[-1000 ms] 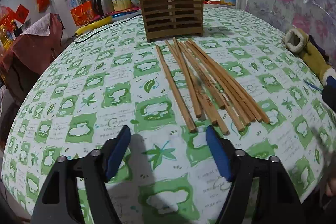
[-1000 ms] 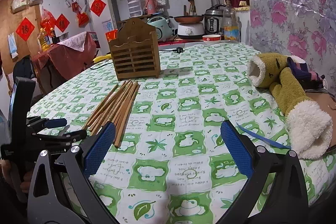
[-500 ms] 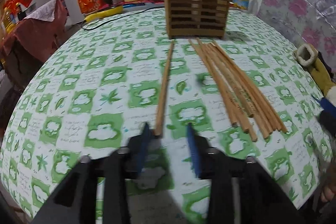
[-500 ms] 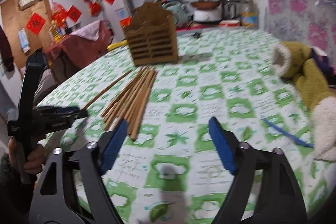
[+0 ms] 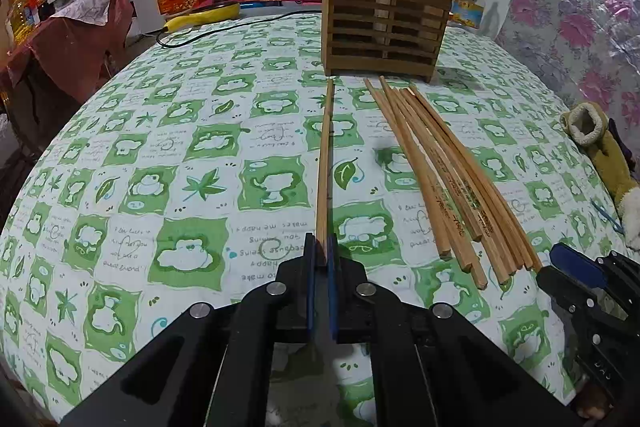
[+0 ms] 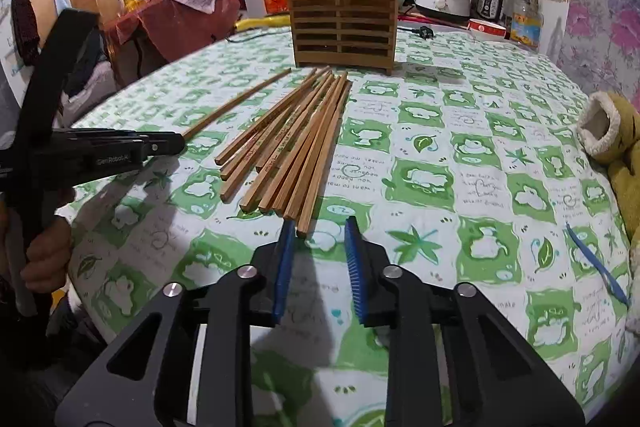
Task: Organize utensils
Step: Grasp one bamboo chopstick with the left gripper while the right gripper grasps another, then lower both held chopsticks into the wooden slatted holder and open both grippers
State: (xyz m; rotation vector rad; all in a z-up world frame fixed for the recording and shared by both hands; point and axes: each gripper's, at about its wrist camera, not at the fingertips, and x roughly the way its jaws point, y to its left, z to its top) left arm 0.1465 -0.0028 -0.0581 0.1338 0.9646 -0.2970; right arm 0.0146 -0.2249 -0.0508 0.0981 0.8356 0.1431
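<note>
A slatted wooden utensil holder (image 5: 384, 11) (image 6: 344, 11) stands upright at the far side of the table. In front of it lies a bundle of several wooden chopsticks (image 5: 448, 179) (image 6: 292, 147). One single chopstick (image 5: 325, 155) (image 6: 240, 103) lies apart to their left, and my left gripper (image 5: 321, 247) (image 6: 160, 145) is shut on its near end. My right gripper (image 6: 319, 227) (image 5: 572, 271) hovers at the bundle's near ends with its jaws closing. The tip of the rightmost chopstick sits just inside the left pad (image 6: 286, 255), and neither pad presses on it.
A yellow plush slipper (image 6: 616, 139) (image 5: 600, 139) lies at the table's right edge, with a thin blue strip (image 6: 596, 267) near it. A black cable (image 5: 224, 27), a bottle (image 6: 526, 11) and a bowl (image 6: 486, 27) sit at the far edge. A hand (image 6: 44, 251) grips the left tool.
The left jaws closed onto the lone chopstick, which now lies apart from the bundle. The right gripper moved in toward the bundle's near ends and its jaws narrowed a lot.
</note>
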